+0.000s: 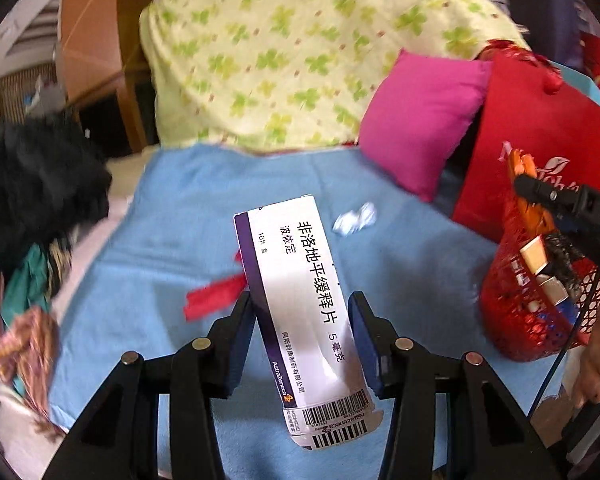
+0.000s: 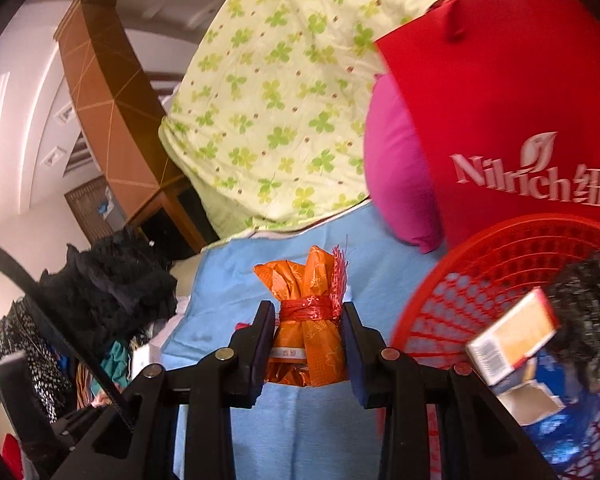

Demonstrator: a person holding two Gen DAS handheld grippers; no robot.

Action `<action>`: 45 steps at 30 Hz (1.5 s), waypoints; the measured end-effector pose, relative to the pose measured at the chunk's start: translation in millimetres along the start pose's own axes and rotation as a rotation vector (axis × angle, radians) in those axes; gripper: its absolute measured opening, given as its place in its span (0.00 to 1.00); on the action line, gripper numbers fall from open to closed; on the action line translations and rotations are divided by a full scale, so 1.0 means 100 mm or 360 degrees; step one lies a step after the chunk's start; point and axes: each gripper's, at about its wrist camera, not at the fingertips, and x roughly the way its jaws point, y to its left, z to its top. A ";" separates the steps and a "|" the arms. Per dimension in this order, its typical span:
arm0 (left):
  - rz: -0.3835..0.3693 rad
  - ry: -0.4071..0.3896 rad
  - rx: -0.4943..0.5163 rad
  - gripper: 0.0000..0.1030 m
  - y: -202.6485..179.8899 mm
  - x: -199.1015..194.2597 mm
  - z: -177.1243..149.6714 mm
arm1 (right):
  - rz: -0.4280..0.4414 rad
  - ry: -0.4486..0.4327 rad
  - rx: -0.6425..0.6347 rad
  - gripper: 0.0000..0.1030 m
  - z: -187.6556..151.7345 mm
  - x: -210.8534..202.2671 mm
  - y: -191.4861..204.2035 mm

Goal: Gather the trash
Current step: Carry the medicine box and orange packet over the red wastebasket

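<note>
Trash: left tool [image 1: 302,320] grips one medicine box [image 1: 300,312], right tool [image 2: 305,328] one orange bundle [image 2: 308,312].

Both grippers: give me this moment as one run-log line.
left gripper: holds medicine box | right gripper: shut on orange packet | red basket: part-filled | crumpled paper: on blue blanket

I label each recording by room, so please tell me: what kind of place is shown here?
Probably a bedroom: a yellow-green clover-print quilt and a pink fabric pillow lie on a light blue towel-like sheet, beside a brown wooden wardrobe.
</note>
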 end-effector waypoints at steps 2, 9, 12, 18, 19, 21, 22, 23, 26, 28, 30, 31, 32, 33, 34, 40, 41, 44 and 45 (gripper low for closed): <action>0.0002 -0.0044 0.0038 0.48 -0.12 -0.08 0.05 | -0.0010 -0.0034 0.0029 0.34 0.04 -0.12 -0.12; -0.0018 -0.0146 0.0143 0.48 -0.53 -0.29 0.23 | -0.0031 -0.0134 0.0105 0.34 0.15 -0.47 -0.46; -0.0033 -0.0185 0.0178 0.48 -0.69 -0.37 0.29 | -0.0038 -0.0165 0.0122 0.34 0.18 -0.57 -0.57; -0.0063 -0.0256 0.0240 0.48 -1.02 -0.51 0.41 | -0.0052 -0.0220 0.0212 0.34 0.24 -0.76 -0.86; -0.0068 -0.0264 0.0248 0.48 -1.07 -0.53 0.42 | -0.0048 -0.0228 0.0235 0.34 0.24 -0.79 -0.91; -0.0078 -0.0283 0.0267 0.48 -1.16 -0.56 0.46 | -0.0047 -0.0243 0.0265 0.34 0.26 -0.83 -0.97; -0.0082 -0.0293 0.0276 0.48 -1.21 -0.57 0.48 | -0.0050 -0.0254 0.0276 0.34 0.26 -0.86 -1.01; -0.0087 -0.0305 0.0285 0.48 -1.25 -0.59 0.49 | -0.0052 -0.0265 0.0287 0.34 0.27 -0.89 -1.05; -0.0102 -0.0331 0.0316 0.48 -1.35 -0.63 0.53 | -0.0052 -0.0287 0.0314 0.34 0.29 -0.94 -1.12; -0.0108 -0.0347 0.0334 0.48 -1.42 -0.66 0.55 | -0.0059 -0.0299 0.0324 0.34 0.29 -0.97 -1.14; -0.0112 -0.0362 0.0348 0.48 -1.48 -0.67 0.57 | -0.0062 -0.0307 0.0331 0.34 0.29 -1.00 -1.17; -0.0113 -0.0366 0.0354 0.48 -1.51 -0.68 0.58 | -0.0063 -0.0310 0.0336 0.34 0.29 -1.01 -1.18; -0.0116 -0.0370 0.0362 0.48 -1.53 -0.68 0.58 | -0.0067 -0.0314 0.0339 0.34 0.30 -1.02 -1.20; -0.0119 -0.0375 0.0371 0.48 -1.56 -0.68 0.59 | -0.0069 -0.0317 0.0343 0.34 0.30 -1.02 -1.21; -0.0119 -0.0379 0.0378 0.48 -1.59 -0.68 0.60 | -0.0074 -0.0323 0.0351 0.34 0.30 -1.03 -1.20; -0.0135 -0.0398 0.0410 0.48 -1.72 -0.68 0.63 | -0.0084 -0.0347 0.0385 0.34 0.30 -1.07 -1.26; -0.0135 -0.0402 0.0417 0.48 -1.74 -0.68 0.63 | -0.0085 -0.0350 0.0389 0.34 0.30 -1.08 -1.26; -0.0142 -0.0404 0.0430 0.49 -1.80 -0.67 0.64 | -0.0078 -0.0353 0.0402 0.34 0.29 -1.11 -1.31; -0.0143 -0.0405 0.0433 0.49 -1.81 -0.67 0.65 | -0.0078 -0.0355 0.0404 0.34 0.28 -1.11 -1.31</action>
